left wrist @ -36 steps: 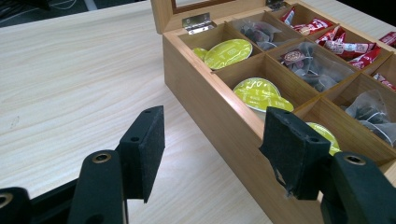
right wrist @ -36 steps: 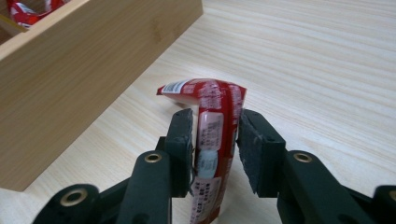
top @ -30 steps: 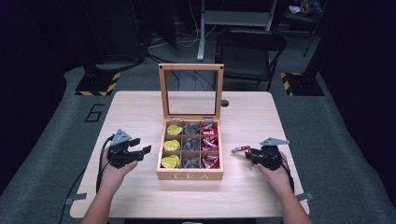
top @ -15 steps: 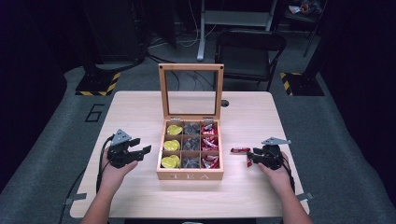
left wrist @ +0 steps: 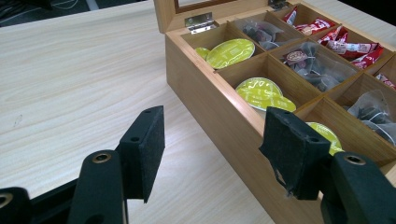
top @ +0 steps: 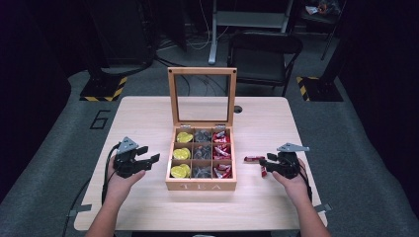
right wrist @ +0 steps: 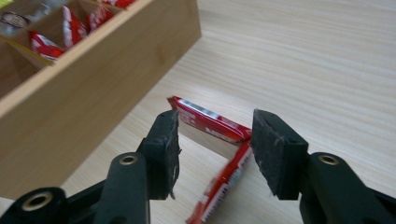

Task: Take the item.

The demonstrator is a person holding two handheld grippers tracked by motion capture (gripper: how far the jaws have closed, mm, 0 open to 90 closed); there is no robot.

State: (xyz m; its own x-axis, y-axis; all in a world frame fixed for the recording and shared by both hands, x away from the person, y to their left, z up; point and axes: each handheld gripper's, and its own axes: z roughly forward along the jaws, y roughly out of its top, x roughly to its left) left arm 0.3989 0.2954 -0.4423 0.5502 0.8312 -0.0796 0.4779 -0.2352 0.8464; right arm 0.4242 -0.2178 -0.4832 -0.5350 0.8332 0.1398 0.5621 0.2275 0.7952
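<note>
Wooden tea box (top: 200, 183) sits mid-table (top: 148, 118), glass lid (top: 202, 97) standing upright at its far edge. Nine compartments: column on the left-gripper side holds yellow-green pods (top: 181, 153), middle column dark tea bags (top: 201, 152), column on the right-gripper side red packets (top: 221, 151).

Left gripper (top: 147, 161) is just beside the box on its left side, held in the person's left hand (top: 120, 178), jaws apart, nothing between them. In the left gripper view the gripper (left wrist: 217, 142) points along the box's side wall (left wrist: 212, 114); one pad overlaps the rim near the closest pod compartment, contact cannot tell.

Right gripper (top: 264, 165) is on the other side of the box, near but apart from it, jaws apart. Two red packets lie on the table between box and gripper: one (top: 254, 159) flat just off the box's side, second (top: 264, 171) angled under the gripper tips. In the right gripper view the jaws (right wrist: 215, 140) straddle where the two packets (right wrist: 210, 122) (right wrist: 223, 184) meet, pads not closed on either.
</note>
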